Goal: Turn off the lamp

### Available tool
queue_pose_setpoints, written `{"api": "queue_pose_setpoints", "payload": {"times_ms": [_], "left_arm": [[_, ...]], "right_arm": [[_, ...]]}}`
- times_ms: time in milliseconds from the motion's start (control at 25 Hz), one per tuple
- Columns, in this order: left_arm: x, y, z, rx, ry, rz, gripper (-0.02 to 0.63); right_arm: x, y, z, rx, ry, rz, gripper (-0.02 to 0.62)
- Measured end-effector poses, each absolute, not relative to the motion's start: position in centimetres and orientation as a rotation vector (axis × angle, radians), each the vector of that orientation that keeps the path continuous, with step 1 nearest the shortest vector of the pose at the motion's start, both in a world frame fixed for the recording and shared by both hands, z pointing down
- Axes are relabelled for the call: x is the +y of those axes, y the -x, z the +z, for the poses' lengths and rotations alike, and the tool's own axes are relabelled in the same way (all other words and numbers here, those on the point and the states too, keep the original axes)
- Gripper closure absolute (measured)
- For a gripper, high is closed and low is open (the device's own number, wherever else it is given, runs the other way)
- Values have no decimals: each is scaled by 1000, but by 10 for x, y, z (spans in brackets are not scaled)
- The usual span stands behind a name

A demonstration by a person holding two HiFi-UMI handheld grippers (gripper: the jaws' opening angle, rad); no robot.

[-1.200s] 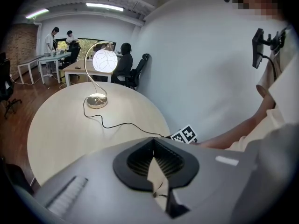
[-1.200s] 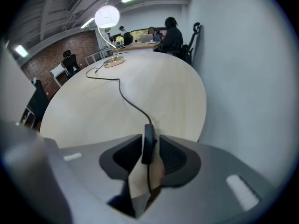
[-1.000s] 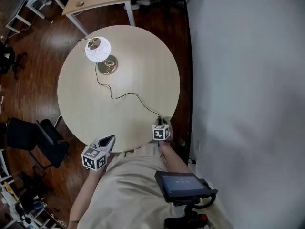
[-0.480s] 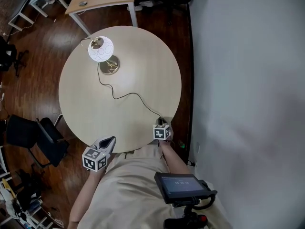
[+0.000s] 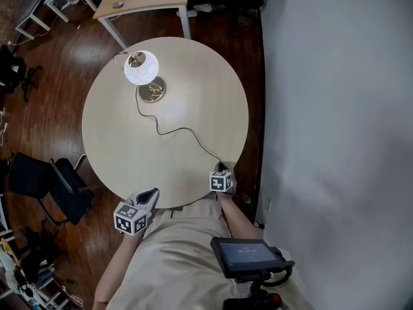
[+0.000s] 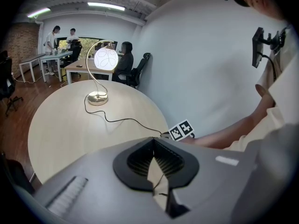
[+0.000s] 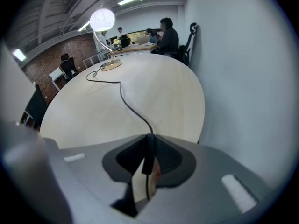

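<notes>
Lit lamp [image 5: 141, 68] on round table [image 5: 193, 76], cord [image 5: 181, 131] toward right gripper [image 5: 221, 170].

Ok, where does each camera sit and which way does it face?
Head view: on the person's head, steeply down on the table, lit lamp, cord; shows torso, left tool, right tool.
Left gripper view: on the left tool at the table's near edge, facing the lamp; shows own shut jaws, a forearm.
Right gripper view: on the right tool, facing along the cord; own jaws closing on the switch.
Shared: all three show lamp and cord.
</notes>
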State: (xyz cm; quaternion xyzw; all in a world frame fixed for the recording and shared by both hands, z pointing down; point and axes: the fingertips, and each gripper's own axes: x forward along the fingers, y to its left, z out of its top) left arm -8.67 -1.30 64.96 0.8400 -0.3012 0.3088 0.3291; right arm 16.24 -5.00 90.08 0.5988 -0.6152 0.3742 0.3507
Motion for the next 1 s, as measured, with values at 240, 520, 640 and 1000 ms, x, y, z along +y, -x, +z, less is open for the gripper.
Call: {"api": "queue_pose_setpoints", "payload": {"times_ms": [240,520,640,1000], "left_arm": [[-12,87,651,-782,-2201,808,601],[-11,87,651,-780,-2196,818,601],[-10,89,653,-781,-2189,821,601],[-14,87,655,-769,-2189,831,601]], "right_arm": [[-50,-160,903,-1556,-1515,907,535],[-53,-159,898,-1600,-1573,886,508],[-47,-163,897,-1590,-1610,938,436],[-40,-165,900,-1555,-1623,1003,511]]}}
